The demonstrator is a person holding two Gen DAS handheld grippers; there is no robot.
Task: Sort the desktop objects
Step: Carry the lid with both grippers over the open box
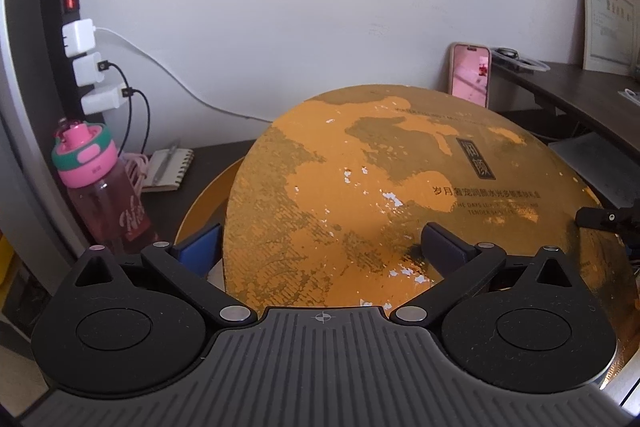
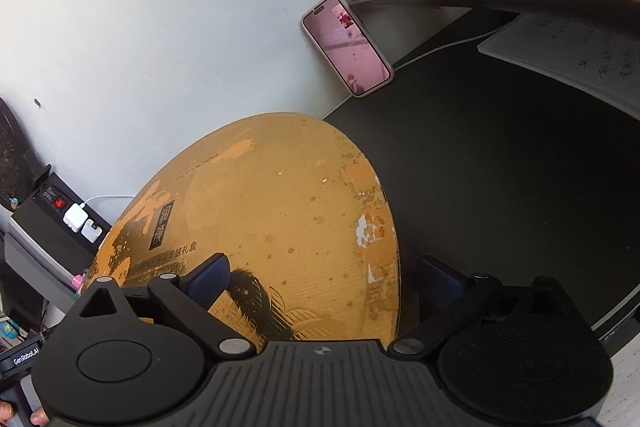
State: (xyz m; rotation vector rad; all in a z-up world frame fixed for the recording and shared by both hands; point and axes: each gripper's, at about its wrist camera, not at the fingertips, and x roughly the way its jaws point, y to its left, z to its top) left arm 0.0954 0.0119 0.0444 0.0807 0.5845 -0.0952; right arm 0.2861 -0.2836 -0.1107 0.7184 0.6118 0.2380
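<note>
A round orange-gold box lid with black lettering is tilted over its gold base on the dark desk. My left gripper straddles the lid's near left rim, one finger behind the edge and the other pressed on the top face. In the right wrist view the lid fills the centre, and my right gripper clamps its right rim the same way. The right gripper's tip shows at the lid's far right edge.
A pink water bottle and a spiral notebook stand left of the box. A power strip with chargers hangs at the left. A phone leans on the wall. A raised shelf and papers lie to the right.
</note>
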